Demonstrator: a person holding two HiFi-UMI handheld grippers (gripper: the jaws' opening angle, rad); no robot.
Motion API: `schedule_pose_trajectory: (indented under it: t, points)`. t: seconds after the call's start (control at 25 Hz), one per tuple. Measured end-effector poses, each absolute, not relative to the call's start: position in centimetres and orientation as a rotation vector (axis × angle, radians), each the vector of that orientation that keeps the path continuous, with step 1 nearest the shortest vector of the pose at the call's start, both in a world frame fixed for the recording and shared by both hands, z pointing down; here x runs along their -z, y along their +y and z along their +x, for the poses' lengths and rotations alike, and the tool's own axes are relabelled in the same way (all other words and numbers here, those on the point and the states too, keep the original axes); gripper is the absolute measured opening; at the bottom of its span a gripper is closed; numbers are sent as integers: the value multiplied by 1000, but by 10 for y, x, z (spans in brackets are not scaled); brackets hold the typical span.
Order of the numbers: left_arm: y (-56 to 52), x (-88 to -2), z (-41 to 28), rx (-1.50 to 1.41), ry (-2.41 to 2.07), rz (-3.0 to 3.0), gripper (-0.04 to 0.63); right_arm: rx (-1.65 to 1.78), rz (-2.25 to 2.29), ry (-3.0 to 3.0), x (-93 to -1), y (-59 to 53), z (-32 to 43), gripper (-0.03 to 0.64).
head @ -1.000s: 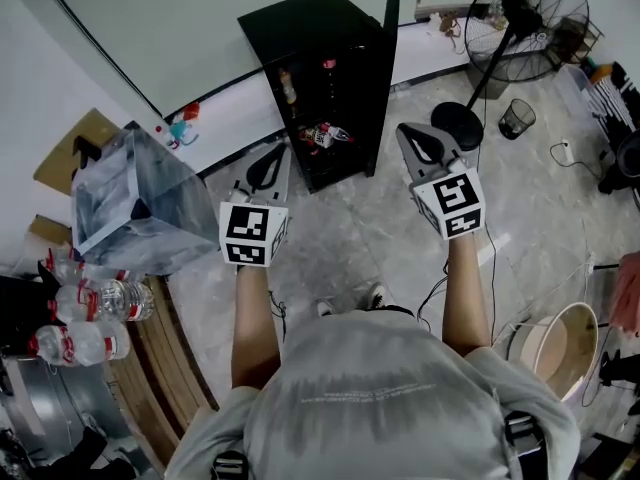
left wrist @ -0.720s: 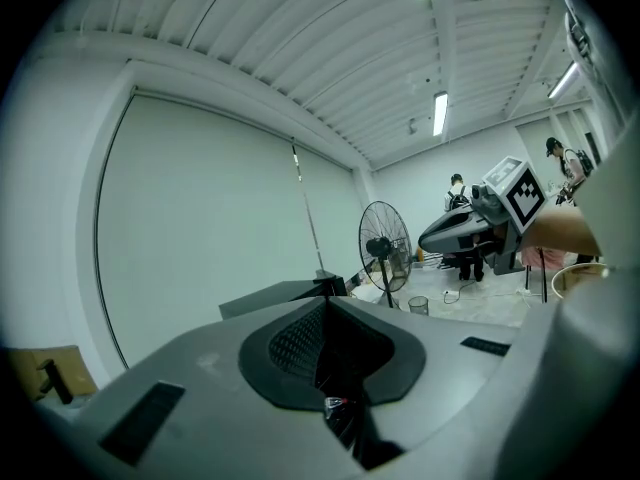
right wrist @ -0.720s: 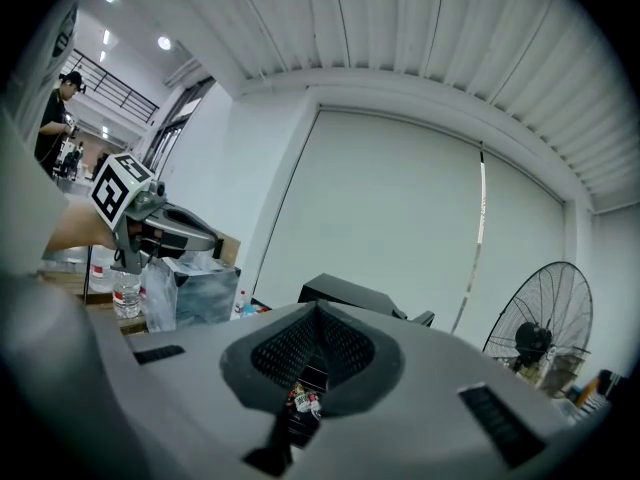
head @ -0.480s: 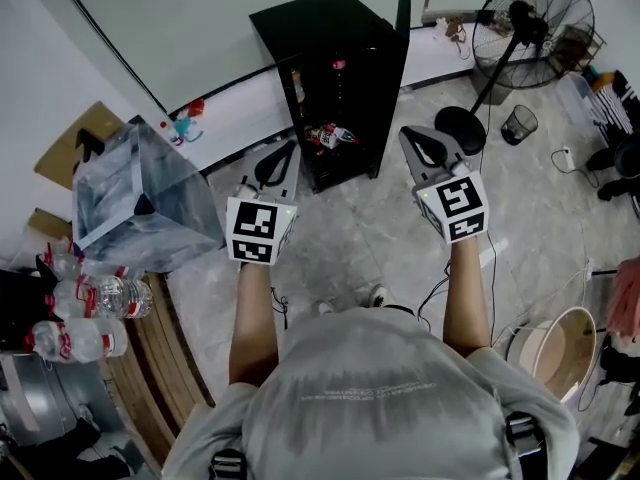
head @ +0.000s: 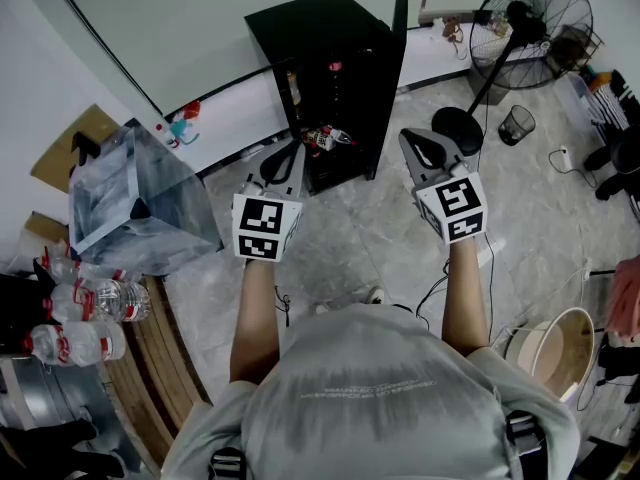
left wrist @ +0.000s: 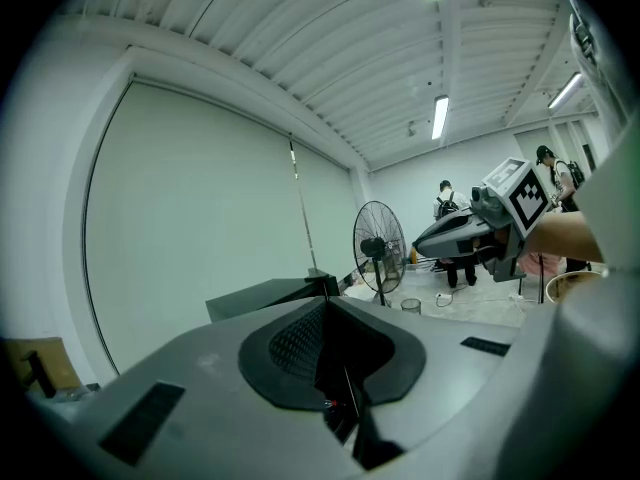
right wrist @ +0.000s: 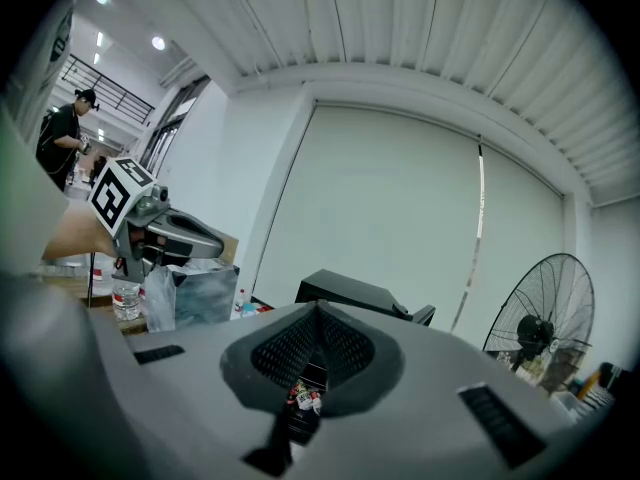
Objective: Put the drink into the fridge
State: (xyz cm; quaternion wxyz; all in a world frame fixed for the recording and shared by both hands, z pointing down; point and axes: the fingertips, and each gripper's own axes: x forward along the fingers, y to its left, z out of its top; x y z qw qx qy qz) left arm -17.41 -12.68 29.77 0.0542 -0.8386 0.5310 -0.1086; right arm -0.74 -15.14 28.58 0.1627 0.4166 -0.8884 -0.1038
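Observation:
A black fridge (head: pixel 325 43) stands ahead with its door (head: pixel 392 68) swung open to the right. Several drinks (head: pixel 322 136) show on its shelves, and the right gripper view glimpses them (right wrist: pixel 303 396) through a gap under its closed pads. My left gripper (head: pixel 284 161) hovers just in front of the fridge's lower left corner, shut and empty. My right gripper (head: pixel 421 148) hangs right of the open door, also shut with nothing in it. Several water bottles (head: pixel 88 300) lie on a wooden bench at the far left.
A clear plastic box (head: pixel 130 203) sits on the bench (head: pixel 170 343) left of the left gripper. A standing fan (head: pixel 520 23) and a small bin (head: pixel 515 118) are at the back right, a bucket (head: pixel 558 348) at the lower right. Cables trail over the floor.
The head view has shifted slightly. Both grippers keep their places in front of the fridge and stay shut.

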Motion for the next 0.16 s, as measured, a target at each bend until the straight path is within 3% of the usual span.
schedule_pose_trajectory:
  t: [0.16]
  points:
    - [-134,-298,-171,347,1616,-2549,17,296,1192,-2533,-285,-159,-4,2]
